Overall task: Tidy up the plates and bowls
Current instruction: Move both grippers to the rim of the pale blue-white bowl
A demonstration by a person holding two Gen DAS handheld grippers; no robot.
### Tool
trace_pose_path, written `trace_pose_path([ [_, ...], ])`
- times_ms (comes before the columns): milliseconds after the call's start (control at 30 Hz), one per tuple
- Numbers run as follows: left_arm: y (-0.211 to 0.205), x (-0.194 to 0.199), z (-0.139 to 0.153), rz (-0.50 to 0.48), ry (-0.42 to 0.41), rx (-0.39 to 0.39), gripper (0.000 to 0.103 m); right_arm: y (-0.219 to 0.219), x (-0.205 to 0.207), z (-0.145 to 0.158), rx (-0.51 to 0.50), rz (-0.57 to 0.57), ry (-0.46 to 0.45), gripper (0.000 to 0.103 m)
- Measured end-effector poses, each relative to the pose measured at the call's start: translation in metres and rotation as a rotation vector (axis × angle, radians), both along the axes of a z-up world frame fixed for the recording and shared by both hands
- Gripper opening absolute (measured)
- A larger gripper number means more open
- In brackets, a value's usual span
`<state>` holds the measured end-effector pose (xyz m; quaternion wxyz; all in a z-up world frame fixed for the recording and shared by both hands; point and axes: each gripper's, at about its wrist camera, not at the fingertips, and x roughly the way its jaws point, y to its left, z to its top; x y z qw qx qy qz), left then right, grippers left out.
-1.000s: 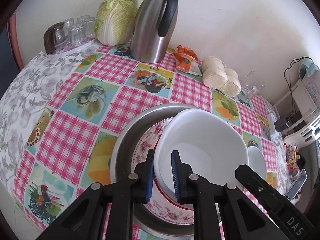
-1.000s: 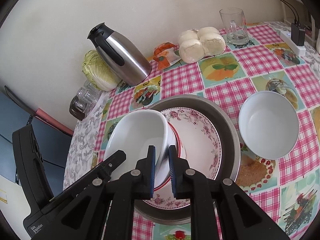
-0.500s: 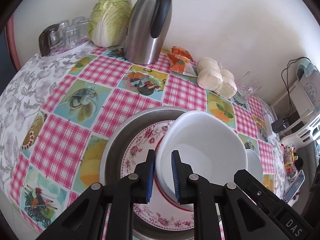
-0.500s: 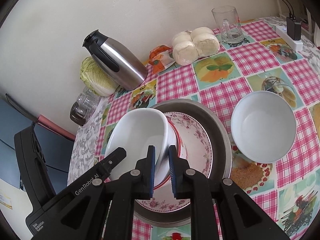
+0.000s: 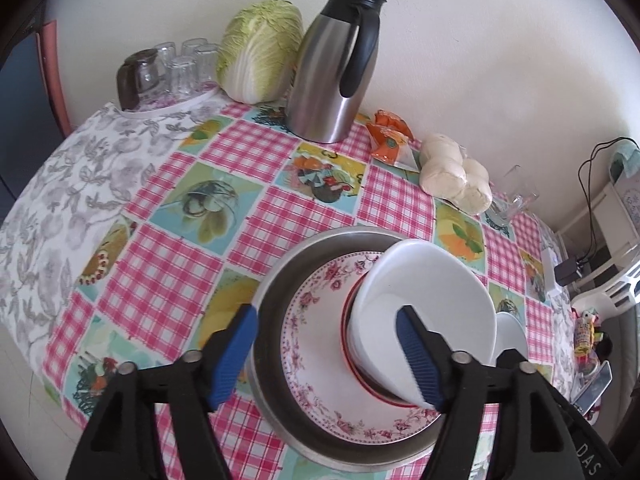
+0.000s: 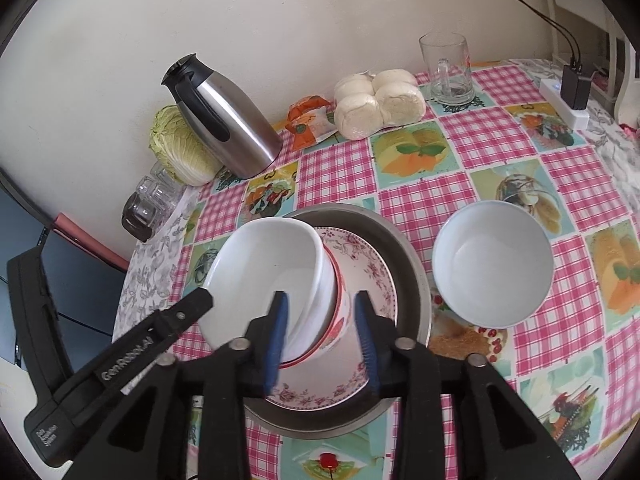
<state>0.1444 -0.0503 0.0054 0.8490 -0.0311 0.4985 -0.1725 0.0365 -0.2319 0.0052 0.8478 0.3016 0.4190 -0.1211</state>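
Observation:
A white bowl (image 5: 424, 300) sits tilted in a red-rimmed bowl (image 6: 338, 316) on a floral plate (image 5: 316, 344) inside a steel pan (image 5: 272, 312). My left gripper (image 5: 328, 354) is open, its fingers wide apart around the near edge of the stack. My right gripper (image 6: 322, 334) is open too, its fingers either side of the bowls' rims (image 6: 320, 264). A second white bowl (image 6: 494, 268) stands alone on the tablecloth to the right of the pan; a part of it shows in the left wrist view (image 5: 510, 334).
Along the wall stand a steel thermos (image 5: 338, 68), a cabbage (image 5: 260, 50), upturned glasses (image 5: 168, 68), an orange packet (image 5: 390, 140), bagged buns (image 6: 378, 104) and a glass mug (image 6: 448, 68). A power strip (image 6: 566, 100) lies at the far right.
Both grippers were shut on the white bowl's rim; both have now opened and let it go. The bowl rests tilted in the red-rimmed bowl.

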Motion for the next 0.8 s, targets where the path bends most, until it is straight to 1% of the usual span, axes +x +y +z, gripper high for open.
trace_pose_path([
  [67,0.003,-0.001,0.003,0.015,-0.008,0.024,0.083,-0.002,-0.002,0.003,-0.015,-0.007,0.006,0.055],
  [100,0.003,-0.002,0.005,0.024,-0.012,0.032,0.085,-0.003,-0.003,0.004,-0.018,-0.011,0.007,0.057],
  [133,0.005,-0.002,0.006,0.03,-0.016,0.04,0.089,-0.004,-0.004,0.005,-0.027,-0.018,0.012,0.061],
  [167,0.006,-0.003,0.007,0.038,-0.02,0.044,0.092,-0.006,-0.005,0.006,-0.043,-0.028,0.021,0.067],
  [200,0.008,-0.003,0.009,0.047,-0.023,0.047,0.094,-0.007,-0.006,0.007,-0.056,-0.039,0.027,0.07],
  [267,0.01,-0.003,0.01,0.067,-0.03,0.055,0.098,-0.01,-0.008,0.008,-0.073,-0.053,0.024,0.07],
  [333,0.011,-0.004,0.012,0.085,-0.041,0.069,0.101,-0.014,-0.01,0.008,-0.064,-0.056,0.019,0.07],
  [533,0.007,-0.008,0.011,0.103,-0.061,0.087,0.103,-0.021,-0.014,0.01,-0.068,-0.066,0.019,0.07],
  [567,0.006,-0.009,0.011,0.109,-0.068,0.092,0.103,-0.022,-0.014,0.01,-0.068,-0.063,0.019,0.072],
  [600,0.005,-0.01,0.011,0.121,-0.075,0.102,0.103,-0.022,-0.014,0.01,-0.069,-0.06,0.02,0.076],
  [633,0.005,-0.011,0.011,0.127,-0.079,0.113,0.103,-0.021,-0.014,0.011,-0.071,-0.058,0.019,0.09],
  [667,0.005,-0.012,0.011,0.134,-0.084,0.119,0.103,-0.02,-0.014,0.012,-0.079,-0.056,0.016,0.096],
  [800,0.008,-0.014,0.013,0.172,-0.091,0.113,0.103,-0.019,-0.014,0.014,-0.092,-0.037,0.009,0.096],
])
